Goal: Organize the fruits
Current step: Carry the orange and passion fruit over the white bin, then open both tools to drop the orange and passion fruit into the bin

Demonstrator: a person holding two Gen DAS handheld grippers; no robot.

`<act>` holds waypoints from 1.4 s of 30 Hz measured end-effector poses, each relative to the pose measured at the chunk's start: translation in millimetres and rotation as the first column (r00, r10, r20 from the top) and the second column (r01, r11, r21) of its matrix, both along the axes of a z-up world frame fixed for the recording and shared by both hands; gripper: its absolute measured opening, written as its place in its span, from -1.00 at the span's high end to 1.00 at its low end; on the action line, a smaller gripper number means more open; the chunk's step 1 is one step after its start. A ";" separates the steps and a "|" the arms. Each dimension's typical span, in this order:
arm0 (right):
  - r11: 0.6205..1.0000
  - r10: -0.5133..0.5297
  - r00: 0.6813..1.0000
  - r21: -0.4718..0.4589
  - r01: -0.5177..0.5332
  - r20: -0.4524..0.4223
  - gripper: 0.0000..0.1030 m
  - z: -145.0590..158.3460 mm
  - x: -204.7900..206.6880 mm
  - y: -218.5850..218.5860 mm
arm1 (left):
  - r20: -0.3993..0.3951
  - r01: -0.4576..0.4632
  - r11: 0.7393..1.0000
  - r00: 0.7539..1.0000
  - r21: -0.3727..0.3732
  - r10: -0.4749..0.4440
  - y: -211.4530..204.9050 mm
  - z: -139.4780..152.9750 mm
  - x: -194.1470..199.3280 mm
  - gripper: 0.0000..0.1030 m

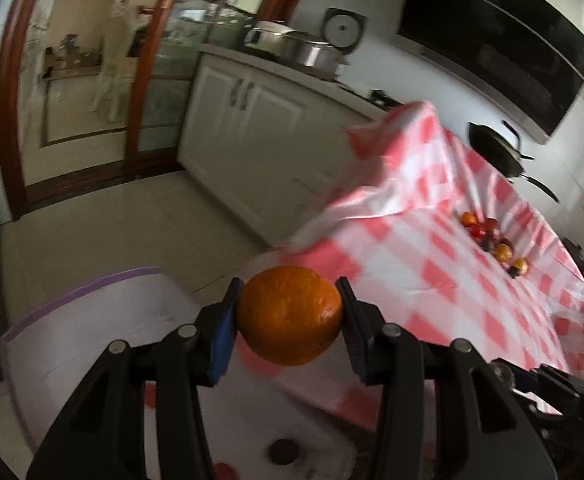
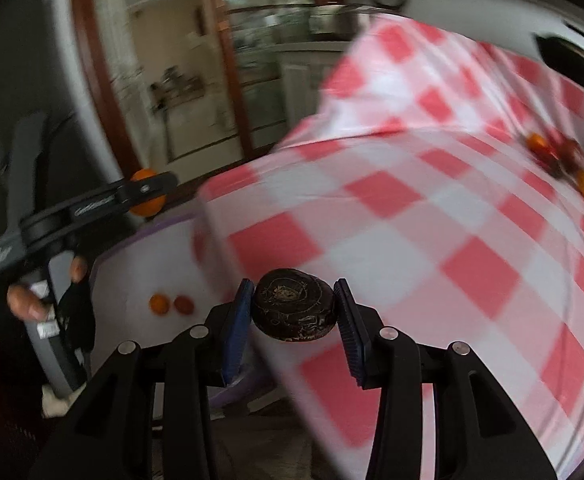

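An orange [image 1: 290, 315] is clamped between the narrowly parted pads of the left gripper [image 1: 290, 316], pressed on both sides, at six o'clock in the left wrist view. In the right wrist view a dark, wrinkled fruit [image 2: 294, 305] is pinched the same way by the right gripper [image 2: 294, 306], its blue-faced pads closed against both flanks. Beneath and just beyond both grippers a white tray [image 1: 92, 340] with a purple rim is seen; a dark fruit and a red one, both blurred, lie on it at six o'clock in the left view, and two small orange-red fruits [image 2: 171, 304] rest on it at nine o'clock in the right view. At nine o'clock in the right view the left gripper [image 2: 148, 192] is seen from the side with its orange, and a hand [image 2: 32, 300] is wrapped round its handle. Farther off, from three to one o'clock, a table covered by a red-and-white checked cloth [image 1: 432, 248] is spread, and a cluster of remaining fruits [image 1: 492, 240] lies on it at two o'clock, well apart from the tray. Beyond, at eleven to twelve o'clock, white cabinets [image 1: 252, 128] are visible.
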State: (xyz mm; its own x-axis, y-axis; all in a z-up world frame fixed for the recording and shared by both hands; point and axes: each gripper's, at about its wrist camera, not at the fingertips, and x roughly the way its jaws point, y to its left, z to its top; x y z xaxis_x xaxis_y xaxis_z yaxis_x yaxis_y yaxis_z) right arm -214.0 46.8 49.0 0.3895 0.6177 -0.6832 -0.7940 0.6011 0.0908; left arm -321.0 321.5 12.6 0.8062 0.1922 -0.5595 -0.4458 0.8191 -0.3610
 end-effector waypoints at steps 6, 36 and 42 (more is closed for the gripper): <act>0.987 0.152 0.988 -0.047 -0.151 0.001 0.20 -14.8 -29.6 36.3 | -0.038 -0.088 0.996 0.995 -0.018 0.088 33.0 -17.4 -26.5 0.10; 0.765 0.343 0.917 -0.507 -0.398 -0.203 0.19 -171.5 -56.4 190.5 | -0.555 -0.057 0.998 0.832 -0.041 0.025 85.6 -167.7 33.3 0.09; 0.766 0.327 0.920 -0.509 -0.392 -0.217 0.19 -172.7 -52.5 191.6 | -0.564 -0.057 0.997 0.826 -0.046 0.022 86.8 -173.7 35.2 0.08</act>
State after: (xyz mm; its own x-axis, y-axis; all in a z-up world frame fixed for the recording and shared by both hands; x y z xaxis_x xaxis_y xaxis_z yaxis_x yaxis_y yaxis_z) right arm -266.5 238.3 -123.7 0.1165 0.2224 -0.9680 -0.9661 0.2514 -0.0585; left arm -285.8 408.3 -161.1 0.3408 0.1701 -0.9246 -0.6177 0.7819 -0.0838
